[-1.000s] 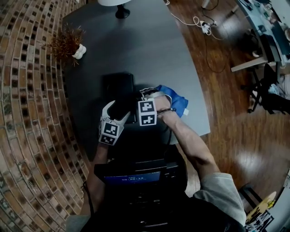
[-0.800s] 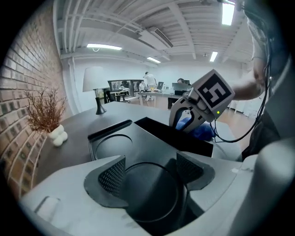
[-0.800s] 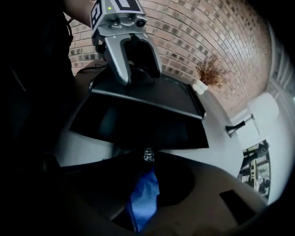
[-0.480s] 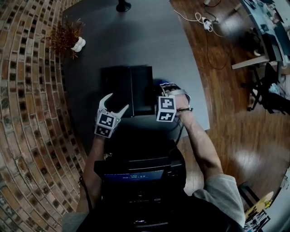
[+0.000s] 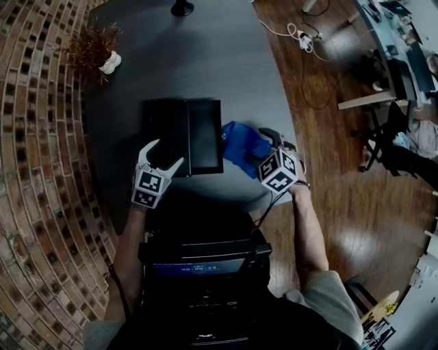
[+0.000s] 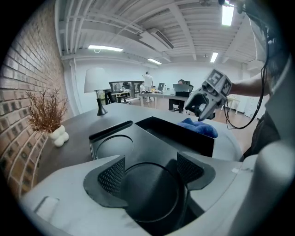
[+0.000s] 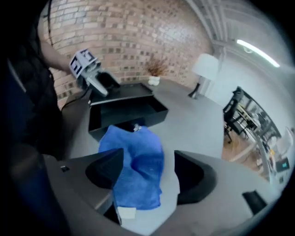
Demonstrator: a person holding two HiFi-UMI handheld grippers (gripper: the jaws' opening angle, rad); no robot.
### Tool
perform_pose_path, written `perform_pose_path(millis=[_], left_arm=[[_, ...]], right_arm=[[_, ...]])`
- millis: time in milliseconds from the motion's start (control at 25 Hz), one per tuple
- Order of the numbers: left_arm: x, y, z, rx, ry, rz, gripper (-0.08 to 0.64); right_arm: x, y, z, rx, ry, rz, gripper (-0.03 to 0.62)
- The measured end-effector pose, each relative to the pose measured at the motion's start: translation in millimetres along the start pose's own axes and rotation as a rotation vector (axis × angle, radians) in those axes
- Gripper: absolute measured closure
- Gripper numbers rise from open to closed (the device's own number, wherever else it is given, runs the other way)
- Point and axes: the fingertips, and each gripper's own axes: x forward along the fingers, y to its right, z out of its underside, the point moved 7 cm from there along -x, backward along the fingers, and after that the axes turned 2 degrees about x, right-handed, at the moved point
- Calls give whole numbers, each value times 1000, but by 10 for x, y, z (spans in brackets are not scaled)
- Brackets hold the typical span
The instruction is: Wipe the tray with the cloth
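The black tray (image 5: 181, 133) lies on the dark table, with a round recess in its left half. Against its right side the blue cloth (image 5: 241, 147) lies crumpled on the tabletop. My right gripper (image 5: 265, 152) hangs just right of the cloth, jaws opening wide. In the right gripper view the cloth (image 7: 136, 166) lies loose under and between the fingers, with neither pad pressing on it. My left gripper (image 5: 166, 154) hovers open over the tray's near left corner. In the left gripper view nothing sits between its pads (image 6: 113, 177) except the tray (image 6: 110, 130) below.
A dried plant in a white vase (image 5: 96, 55) stands at the table's far left by the brick wall. A lamp base (image 5: 181, 8) stands at the far edge. The table's curved right edge (image 5: 301, 157) drops to a wooden floor with cables (image 5: 301, 37).
My right gripper has moved right, off the tray, and opened, leaving the cloth on the table beside the tray. My left gripper has drawn back to the tray's near left corner.
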Motion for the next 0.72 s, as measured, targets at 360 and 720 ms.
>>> perform_pose_path(millis=[360, 720], left_arm=[[13, 16, -3, -2, 6, 2, 207], [67, 397, -352, 317, 2, 35, 219]], right_arm=[[290, -303, 287, 33, -174, -167, 475], [-426, -33, 178, 94, -189, 64, 316]])
